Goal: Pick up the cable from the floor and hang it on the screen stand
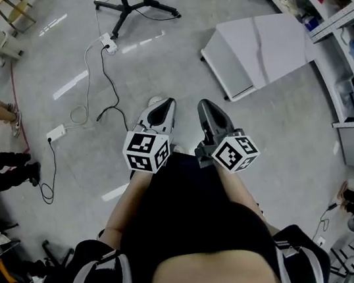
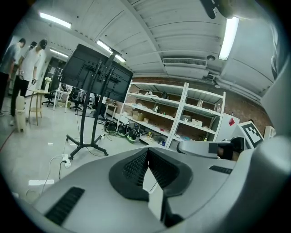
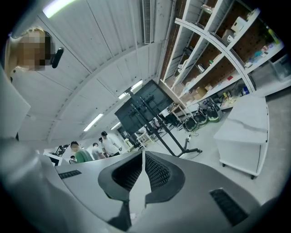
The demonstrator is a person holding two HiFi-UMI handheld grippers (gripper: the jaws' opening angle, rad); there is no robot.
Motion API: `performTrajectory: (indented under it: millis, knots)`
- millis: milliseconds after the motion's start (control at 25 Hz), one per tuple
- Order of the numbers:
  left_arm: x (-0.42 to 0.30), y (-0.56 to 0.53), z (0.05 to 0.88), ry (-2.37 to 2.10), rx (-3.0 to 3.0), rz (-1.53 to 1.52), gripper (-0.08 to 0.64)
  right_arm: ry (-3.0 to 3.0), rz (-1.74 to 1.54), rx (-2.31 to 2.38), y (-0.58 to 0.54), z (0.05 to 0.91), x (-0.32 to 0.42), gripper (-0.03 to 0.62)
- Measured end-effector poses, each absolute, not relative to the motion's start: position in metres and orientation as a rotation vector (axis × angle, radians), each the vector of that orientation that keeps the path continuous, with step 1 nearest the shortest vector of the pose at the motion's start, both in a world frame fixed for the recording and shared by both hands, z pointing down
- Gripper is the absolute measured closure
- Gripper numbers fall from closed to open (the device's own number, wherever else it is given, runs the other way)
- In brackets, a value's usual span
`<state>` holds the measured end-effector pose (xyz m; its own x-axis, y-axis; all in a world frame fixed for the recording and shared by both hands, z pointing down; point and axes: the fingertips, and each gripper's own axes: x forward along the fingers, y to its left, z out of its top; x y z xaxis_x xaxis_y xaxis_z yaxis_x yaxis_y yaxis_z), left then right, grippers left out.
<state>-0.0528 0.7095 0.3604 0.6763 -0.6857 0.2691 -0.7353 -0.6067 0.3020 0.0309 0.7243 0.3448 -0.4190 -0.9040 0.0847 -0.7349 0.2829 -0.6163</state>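
Cable (image 1: pixel 114 87) on the floor, above and left of centre in the head view, running down from a power strip (image 1: pixel 108 43); it lies well apart from both tongs; pickup not yet begun; left tongs (image 1: pixel 158 104) and right tongs (image 1: pixel 206 105) side by side at mid-frame over the person's lap; left gripper view: jaws together, nothing between them; right gripper view: jaws together, likewise empty; screen stand (image 1: pixel 135 4) at the top of the head view, its base near the power strip; nothing hung on it that I can see; judged: whole task remains: reach down, grasp, lift, carry, hang
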Motion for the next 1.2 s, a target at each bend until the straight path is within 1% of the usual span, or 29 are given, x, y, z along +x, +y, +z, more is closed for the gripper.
performTrajectory:
  millis: [240,520,1200]
  knots:
    - [-0.046,0.686,0.365,-1.098,2.51,0.204,0.552,2.298,-0.881,-1.505,0.699,0.349,0.029,0.568]
    - [-0.049,0.628,0.368,-1.109,2.496,0.182,0.552,2.333,-0.9,-1.522,0.649,0.358,0.019,0.568]
    - [-0.062,0.444,0.354,-1.049,2.52,0.143,0.552,2.291,-0.911,-1.618,0.462,0.352,0.009,0.568]
